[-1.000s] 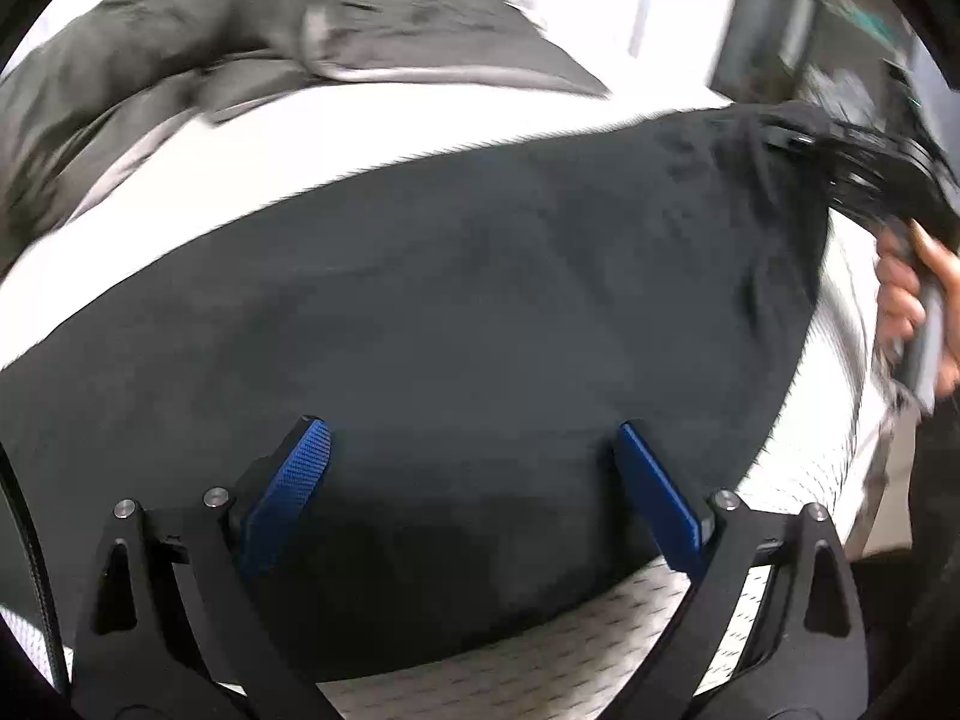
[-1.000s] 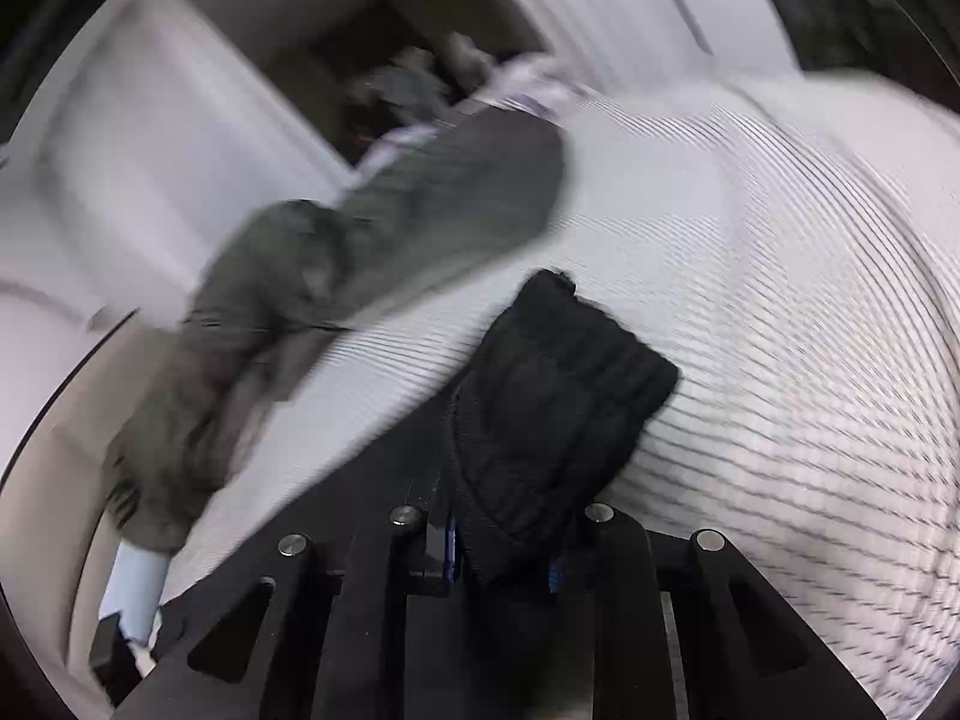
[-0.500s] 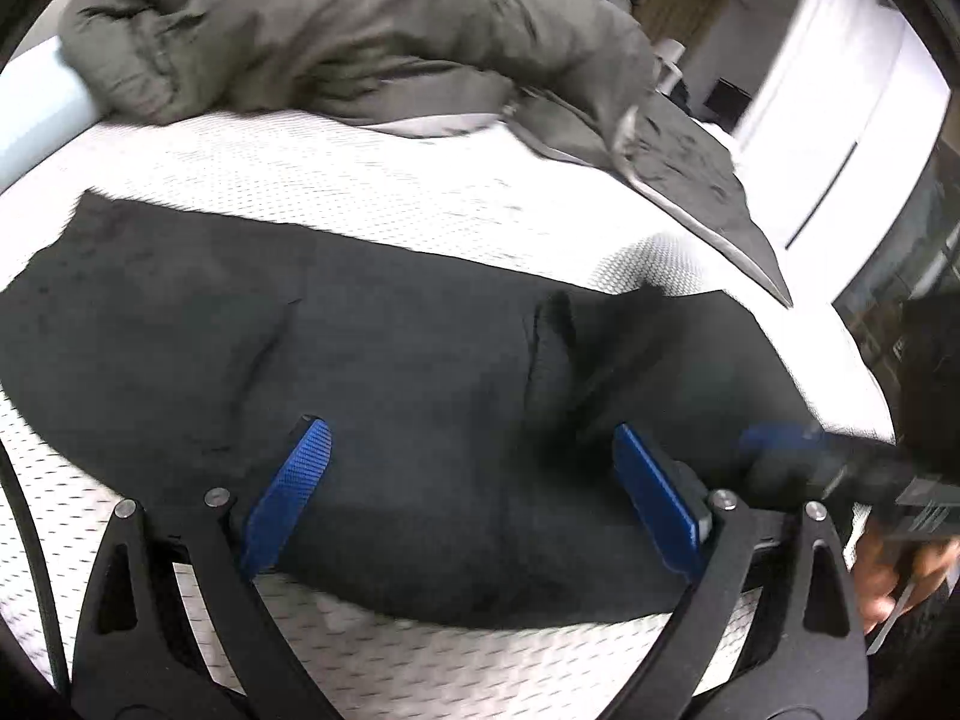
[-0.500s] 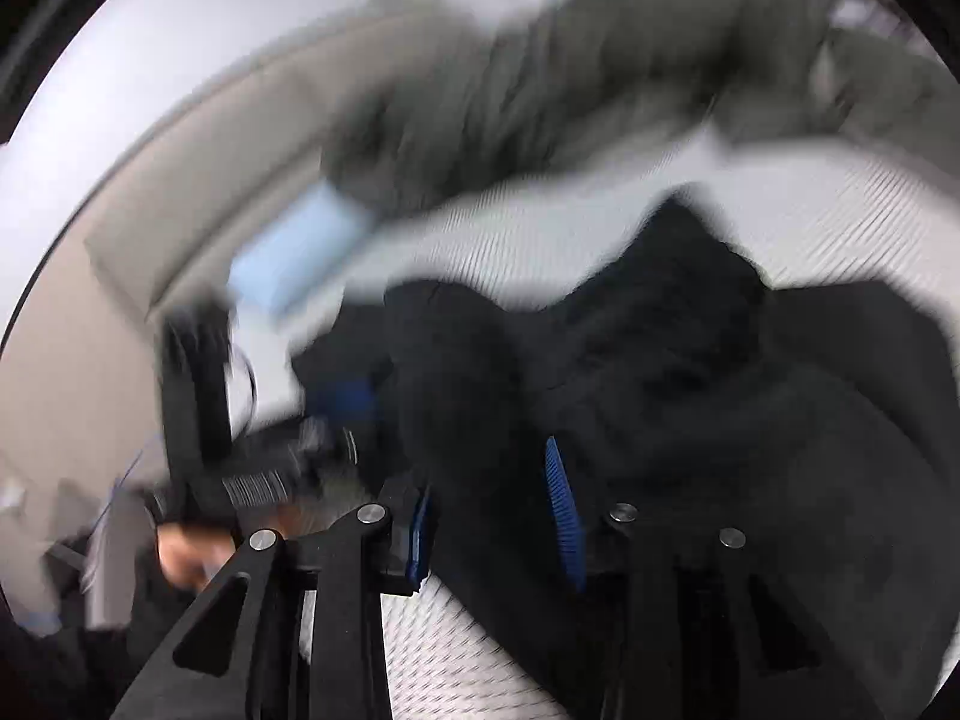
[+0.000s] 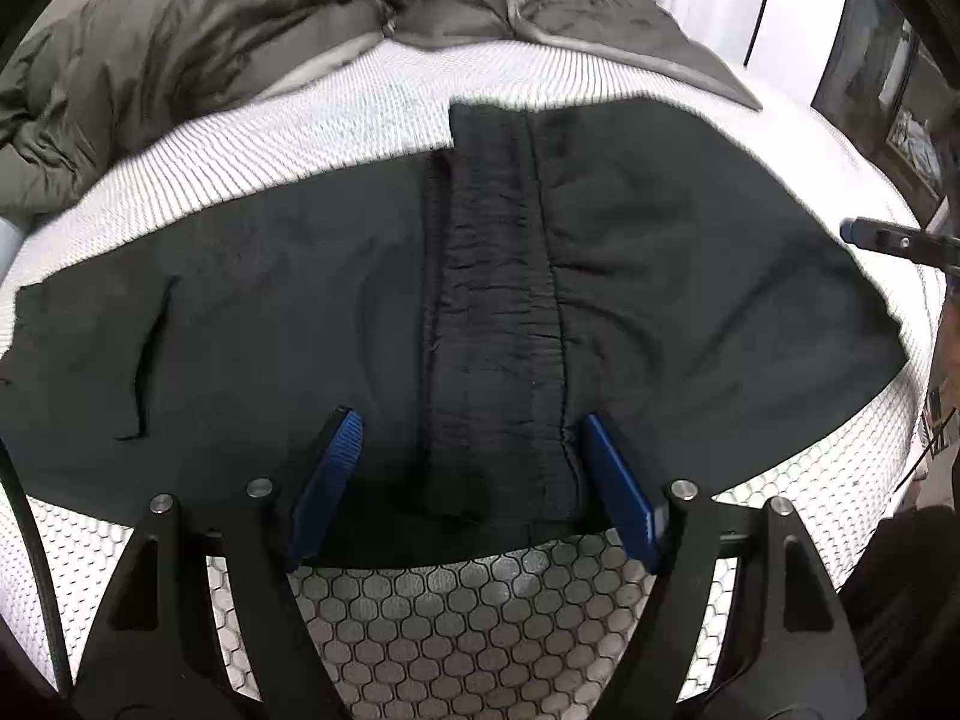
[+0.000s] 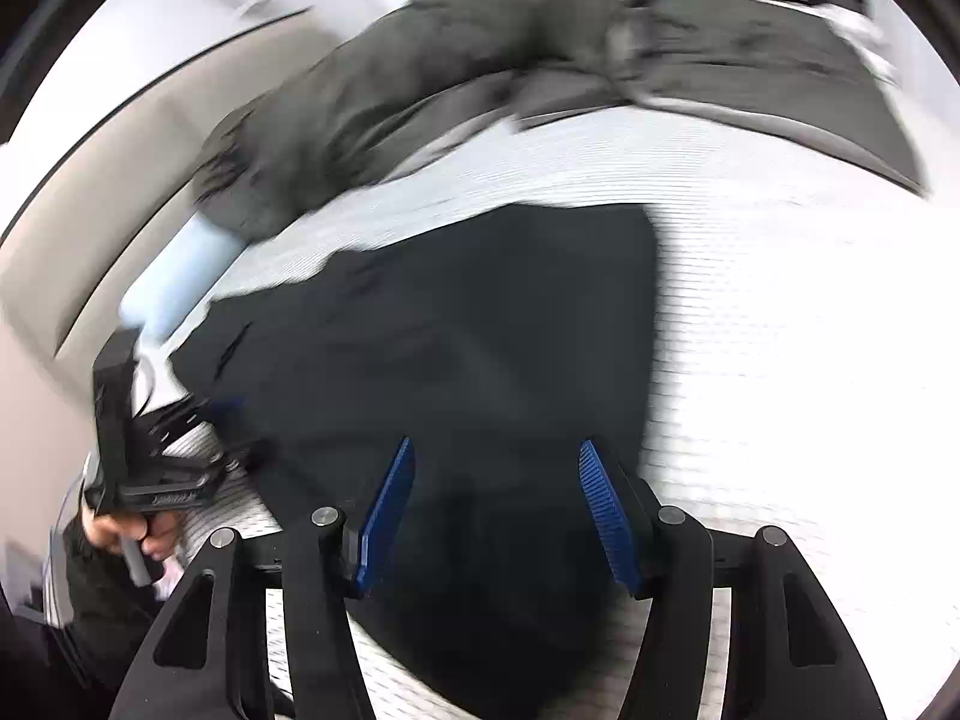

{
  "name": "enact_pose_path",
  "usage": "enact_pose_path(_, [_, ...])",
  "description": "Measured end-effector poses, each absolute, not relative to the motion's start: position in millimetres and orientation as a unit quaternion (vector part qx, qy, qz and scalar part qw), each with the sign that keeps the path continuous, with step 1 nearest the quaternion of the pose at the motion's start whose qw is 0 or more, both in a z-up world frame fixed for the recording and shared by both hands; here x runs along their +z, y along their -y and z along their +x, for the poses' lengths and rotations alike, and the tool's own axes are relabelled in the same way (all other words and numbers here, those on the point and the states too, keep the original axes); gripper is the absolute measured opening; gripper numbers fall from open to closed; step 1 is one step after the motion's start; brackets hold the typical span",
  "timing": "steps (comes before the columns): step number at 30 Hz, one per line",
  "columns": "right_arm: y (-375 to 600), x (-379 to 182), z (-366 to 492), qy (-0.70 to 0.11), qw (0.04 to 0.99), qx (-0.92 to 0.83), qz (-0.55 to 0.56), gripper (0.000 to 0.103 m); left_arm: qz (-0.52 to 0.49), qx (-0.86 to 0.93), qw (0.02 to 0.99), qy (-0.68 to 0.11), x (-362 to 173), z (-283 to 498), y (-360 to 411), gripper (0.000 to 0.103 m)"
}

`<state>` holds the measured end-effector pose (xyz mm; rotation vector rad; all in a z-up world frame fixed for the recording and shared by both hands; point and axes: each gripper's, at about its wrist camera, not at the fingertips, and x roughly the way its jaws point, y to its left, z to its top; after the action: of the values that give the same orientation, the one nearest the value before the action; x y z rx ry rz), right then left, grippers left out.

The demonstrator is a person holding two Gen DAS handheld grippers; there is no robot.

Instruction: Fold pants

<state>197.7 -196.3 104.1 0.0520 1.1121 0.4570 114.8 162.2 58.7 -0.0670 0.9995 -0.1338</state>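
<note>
Left wrist view: black pants (image 5: 456,276) lie flat on the white mesh mattress (image 5: 480,630), folded so the gathered waistband (image 5: 498,312) runs as a ridge down the middle of the cloth. Left gripper (image 5: 465,468) sits at the pants' near edge, jaws released and spread, one blue pad either side of the waistband's near end, gripping nothing. A grey duvet (image 5: 210,42) is heaped on the mattress beyond the pants. The right gripper's tip (image 5: 888,237) shows just past the pants' right edge.

Right wrist view (motion-blurred): right gripper (image 6: 498,504) hovers over the pants (image 6: 456,348), jaws released, nothing between the pads. The left gripper (image 6: 162,450), held in a hand (image 6: 129,531), is at the pants' left edge. The duvet (image 6: 480,60) lies beyond the pants; a pale blue pillow (image 6: 180,276) is beyond their left corner.
</note>
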Motion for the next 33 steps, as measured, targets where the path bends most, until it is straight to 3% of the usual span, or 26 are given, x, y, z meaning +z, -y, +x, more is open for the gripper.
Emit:
enact_pose_path(6, [265.3, 103.5, 194.2, -0.542, 0.816, 0.181, 0.089, 0.059, -0.106, -0.075, 0.912, -0.388, 101.9, 111.2, -149.4, 0.082])
enact_pose_path(9, [263.5, 93.8, 189.8, -0.561, 0.795, 0.212, 0.087, 0.059, -0.129, -0.147, 0.896, -0.398, 100.3, 129.4, -98.7, 0.082])
enact_pose_path(16, [254.2, 83.4, 181.7, -0.579, 0.772, 0.244, 0.090, 0.059, 0.034, -0.230, 0.873, -0.429, 73.8, 135.5, 32.4, 0.082])
enact_pose_path(20, [252.5, 80.9, 166.7, -0.574, 0.765, 0.272, 0.103, 0.058, 0.006, -0.218, 0.866, -0.449, 63.6, 149.3, 29.6, 0.082])
enact_pose_path(25, [243.6, 68.2, 162.8, -0.577, 0.753, 0.286, 0.132, 0.039, 0.015, -0.204, 0.871, -0.447, 61.7, 152.7, 25.8, 0.083])
enact_pose_path(30, [241.7, 71.3, 158.7, -0.580, 0.748, 0.294, 0.136, 0.038, -0.053, -0.161, 0.878, -0.447, 77.7, 199.7, 13.5, 0.083])
enact_pose_path(33, [241.5, 71.7, 153.0, -0.582, 0.747, 0.294, 0.130, 0.038, -0.026, -0.158, 0.867, -0.473, 73.3, 222.6, 37.7, 0.083])
